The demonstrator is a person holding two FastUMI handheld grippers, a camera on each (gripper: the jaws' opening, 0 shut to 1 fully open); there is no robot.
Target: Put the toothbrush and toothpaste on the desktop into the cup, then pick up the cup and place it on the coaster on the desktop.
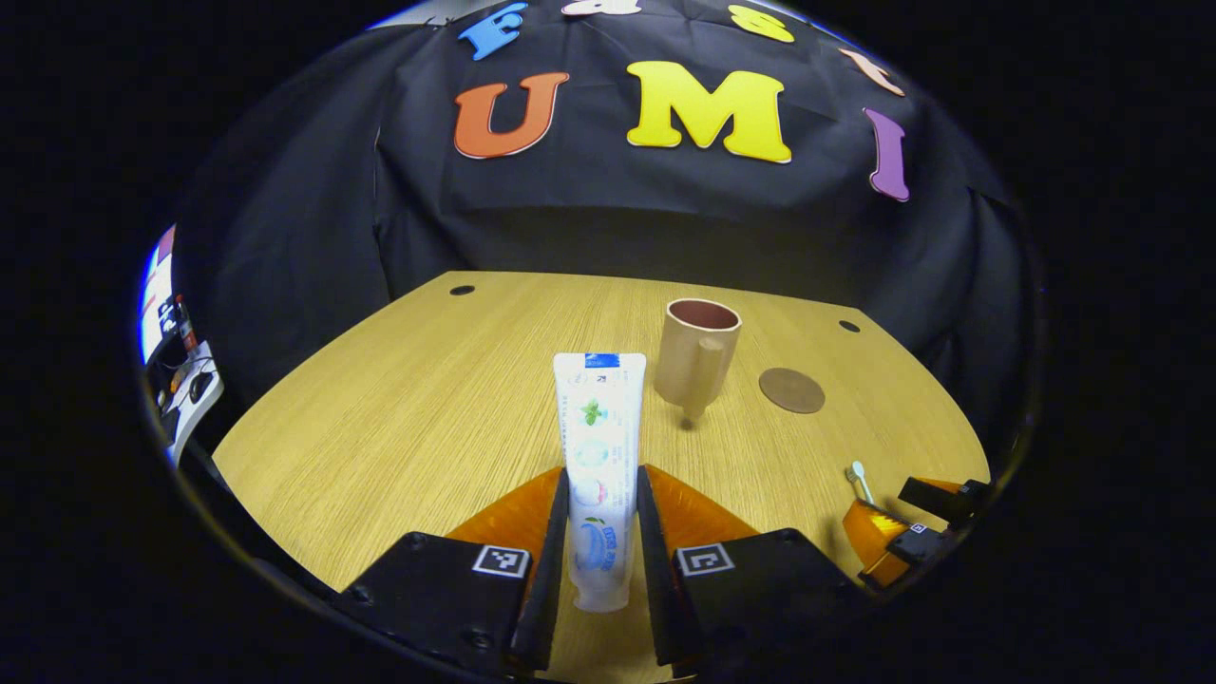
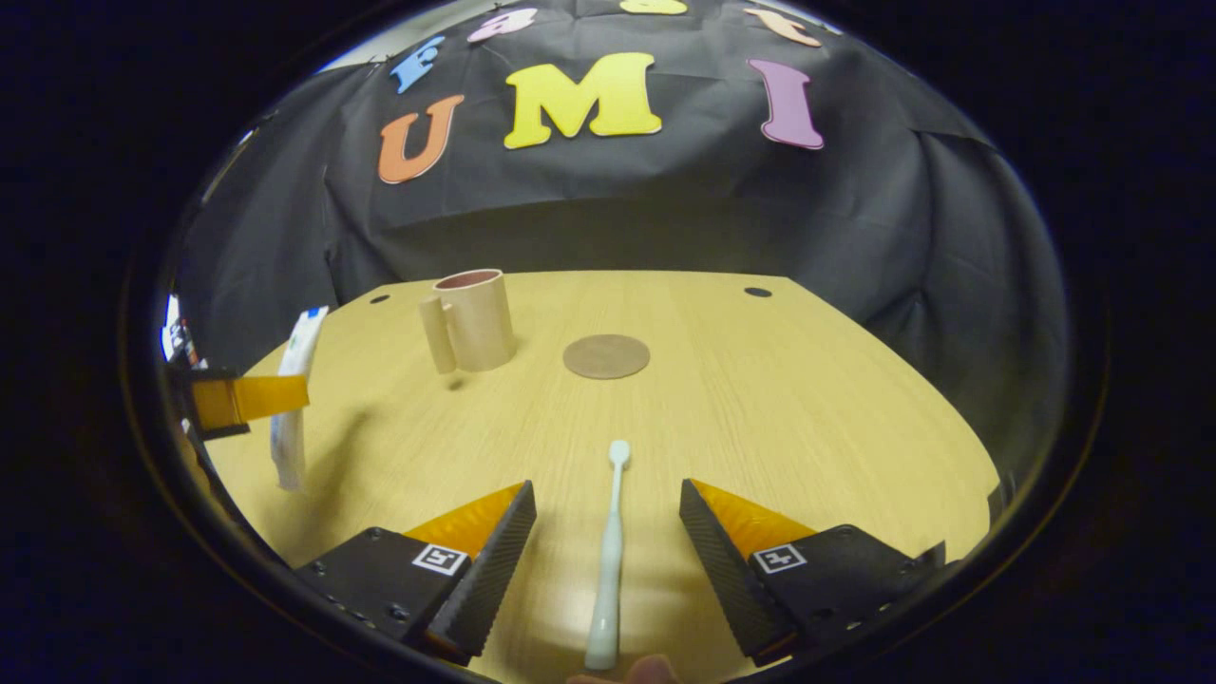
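Wood-grain counter (image 2: 760,399) fills the booth in front of the black cloth wall. On it stands the tan cup (image 2: 472,320), handle toward the camera, with the round brown coaster (image 2: 606,356) just beside it. The left tool (image 1: 602,532) pinches the toothpaste (image 1: 598,456) upright between both fingers, lifted clear of the counter in the right gripper view. The right tool (image 2: 608,532) is spread wide, with the toothbrush (image 2: 609,551) lying flat between its fingers, untouched.
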